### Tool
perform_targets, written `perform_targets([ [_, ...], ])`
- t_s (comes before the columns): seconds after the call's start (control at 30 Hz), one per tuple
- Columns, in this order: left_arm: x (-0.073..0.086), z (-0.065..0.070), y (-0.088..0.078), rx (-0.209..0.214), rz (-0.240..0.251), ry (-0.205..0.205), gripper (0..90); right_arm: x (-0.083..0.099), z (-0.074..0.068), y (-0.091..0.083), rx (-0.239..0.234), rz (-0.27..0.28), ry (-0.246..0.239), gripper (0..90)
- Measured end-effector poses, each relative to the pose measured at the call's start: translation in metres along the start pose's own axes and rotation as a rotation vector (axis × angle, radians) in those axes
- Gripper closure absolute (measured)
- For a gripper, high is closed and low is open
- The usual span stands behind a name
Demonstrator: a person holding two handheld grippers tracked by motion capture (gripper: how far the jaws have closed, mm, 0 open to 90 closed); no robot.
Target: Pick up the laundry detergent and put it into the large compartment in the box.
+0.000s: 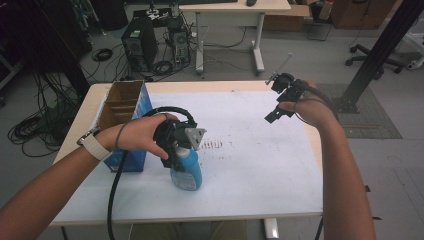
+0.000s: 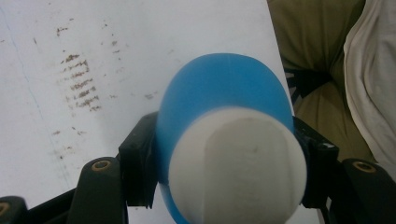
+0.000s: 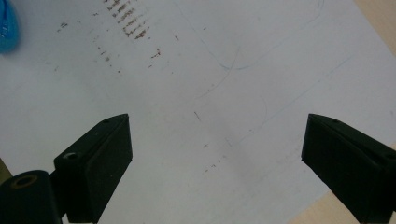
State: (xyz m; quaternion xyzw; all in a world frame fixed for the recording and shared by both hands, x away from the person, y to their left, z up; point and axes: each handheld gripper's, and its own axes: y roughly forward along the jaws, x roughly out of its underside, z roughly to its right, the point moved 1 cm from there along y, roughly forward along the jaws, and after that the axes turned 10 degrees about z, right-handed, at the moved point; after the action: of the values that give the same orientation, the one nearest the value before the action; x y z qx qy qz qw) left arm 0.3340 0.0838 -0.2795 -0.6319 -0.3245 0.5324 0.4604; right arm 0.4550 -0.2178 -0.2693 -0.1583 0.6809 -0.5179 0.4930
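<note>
A blue plastic bottle (image 1: 187, 172) with a white cap stands on the white table sheet (image 1: 250, 150) near the front left. My left gripper (image 1: 175, 150) is shut on its upper part from above. In the left gripper view the bottle (image 2: 219, 93) with its white cap end (image 2: 238, 168) fills the gap between the jaws, and both black pads (image 2: 140, 158) press on its sides. My right gripper (image 1: 280, 102) hangs above the table's far right corner. In the right gripper view its gripper (image 3: 215, 163) is open wide over bare sheet, and a bit of the blue bottle (image 3: 7, 28) shows at top left.
A blue-sided cardboard box (image 1: 125, 117) with an open top stands at the table's left, right beside my left hand. Brown smudges (image 1: 215, 145) mark the sheet's middle. Beyond the table are a computer tower (image 1: 140, 42), cables and a desk (image 1: 230, 30).
</note>
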Motion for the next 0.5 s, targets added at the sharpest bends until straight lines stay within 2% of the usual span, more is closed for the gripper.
perform_targets([
  [0.2, -0.002, 0.001, -0.004, -0.015, -0.011, -0.019, 37.4, 0.001, -0.001, -0.002, 0.002, 0.002, 0.001, 8.8],
  [0.5, -0.011, 0.005, -0.020, -0.044, -0.006, -0.044, 37.4, 0.001, -0.002, -0.004, 0.002, 0.006, -0.002, 9.0],
])
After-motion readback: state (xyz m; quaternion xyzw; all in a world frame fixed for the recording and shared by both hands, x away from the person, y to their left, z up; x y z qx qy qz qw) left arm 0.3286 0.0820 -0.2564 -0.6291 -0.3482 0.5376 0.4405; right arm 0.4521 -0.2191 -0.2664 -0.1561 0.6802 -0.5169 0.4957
